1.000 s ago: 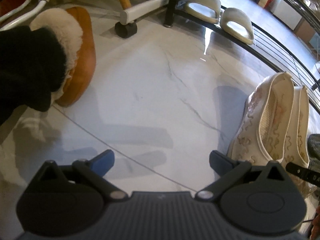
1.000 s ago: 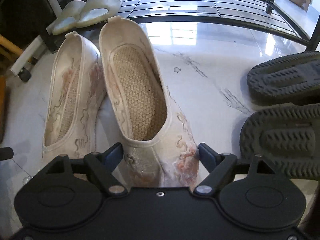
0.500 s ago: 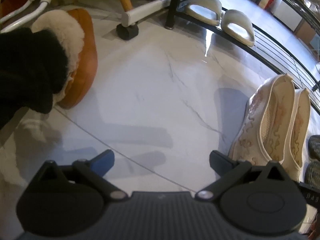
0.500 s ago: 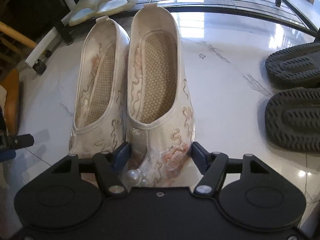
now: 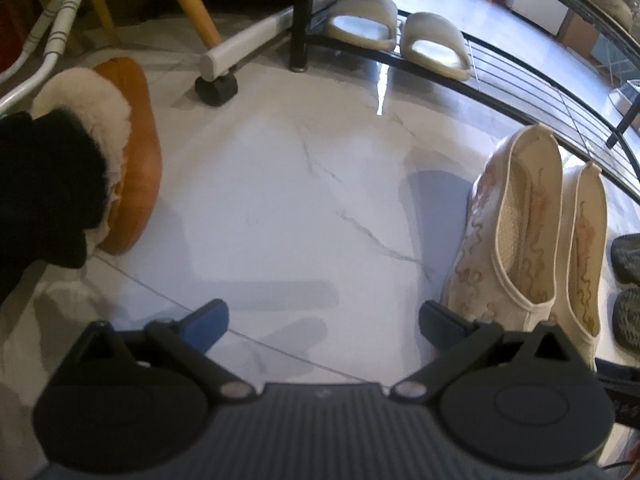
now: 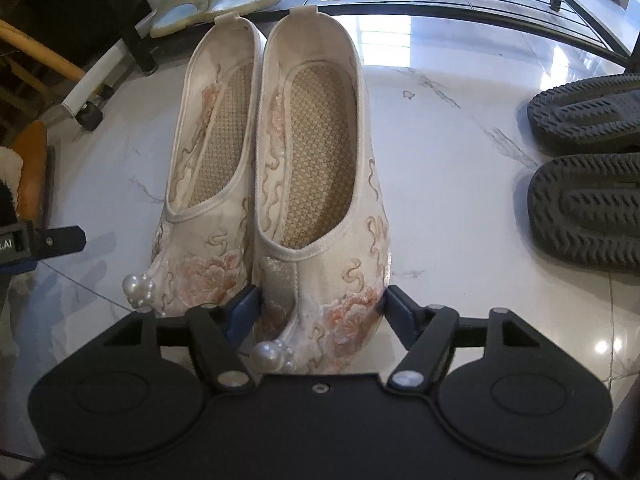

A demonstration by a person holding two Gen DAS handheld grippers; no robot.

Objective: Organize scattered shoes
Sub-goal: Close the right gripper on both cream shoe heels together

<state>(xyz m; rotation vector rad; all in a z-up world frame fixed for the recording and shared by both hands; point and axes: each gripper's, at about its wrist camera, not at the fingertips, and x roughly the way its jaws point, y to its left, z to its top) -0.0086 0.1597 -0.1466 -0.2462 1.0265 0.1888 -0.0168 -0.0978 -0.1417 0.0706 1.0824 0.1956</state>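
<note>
The right gripper [image 6: 320,308] hides the toe tip of the embroidered satin shoe [image 6: 316,184] between its opening jaws; its mate [image 6: 208,184] lies beside. The left gripper [image 5: 324,320] gapes, empty, over glossy marble floor [image 5: 280,184].

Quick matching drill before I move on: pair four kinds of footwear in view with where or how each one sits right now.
Things:
1. embroidered flats
2. pale slides
3. dark sandals
4. tan fur-lined slipper

Places or states:
A. sole-up on the floor
B. on the black rack's bottom shelf
C. side by side on the floor, one toe between the right gripper's opening jaws
D. on the floor, partly hidden by a black sleeve

Pairs: 1-C, 2-B, 3-A, 4-D
</note>
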